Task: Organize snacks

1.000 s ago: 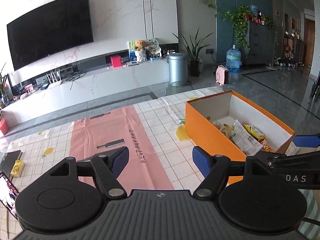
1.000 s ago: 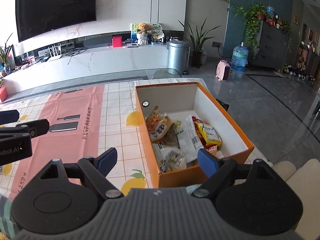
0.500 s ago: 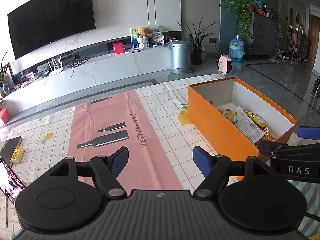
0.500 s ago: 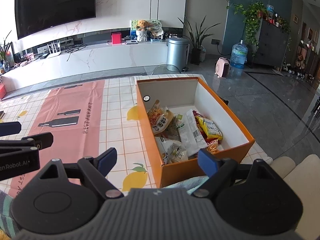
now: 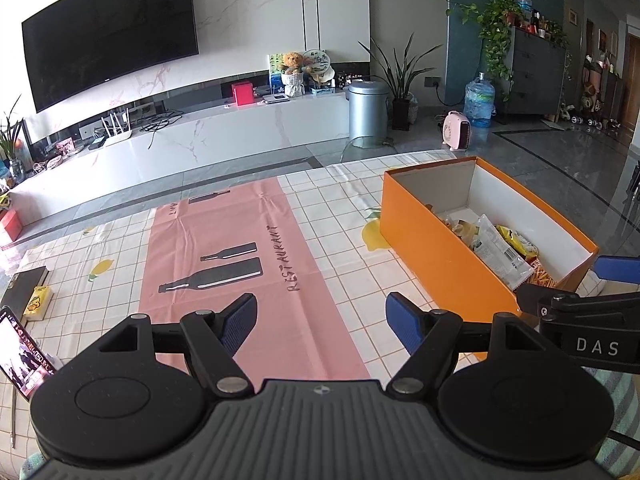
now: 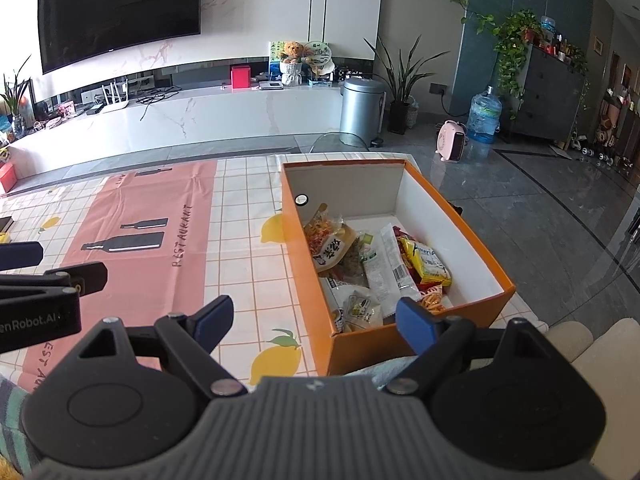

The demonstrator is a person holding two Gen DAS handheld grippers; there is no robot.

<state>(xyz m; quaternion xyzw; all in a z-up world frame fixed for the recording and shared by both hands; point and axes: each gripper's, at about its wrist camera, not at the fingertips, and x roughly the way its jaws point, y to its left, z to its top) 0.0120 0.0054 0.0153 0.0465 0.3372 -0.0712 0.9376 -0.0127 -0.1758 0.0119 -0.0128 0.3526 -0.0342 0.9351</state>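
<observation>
The biggest change is in the views, not the things. Compared with a second ago, the left view now shows more of the counter point(image 5: 344, 216) and its pink mat point(image 5: 240, 248), with the bottle print fully in sight, and the box point(image 5: 440, 256) sits a little further out and more side-on. The right view has lifted slightly, so the box point(image 6: 400, 336) appears lower and nearer the camera. The box and the packets have not shifted on the counter. For the task, I judge this a pause after packing: no loose snack is visible on the cloth, and everything edible in view lies in the box.

The box stands on the counter's right part, just right of the mat. It has no lid on. Its long axis runs away from the person, from the near edge toward the TV wall, angled slightly rightward in the left view. The snacks point(image 6: 376, 268) fill the near half of the box; the far half is bare. The long white packet point(image 6: 390, 268) lies roughly along the box.

The left tongs point(image 5: 320, 316) stand wide over the mat with nothing between them. The right tongs point(image 6: 316, 316) stand wide too, empty, above the box's near left corner.
</observation>
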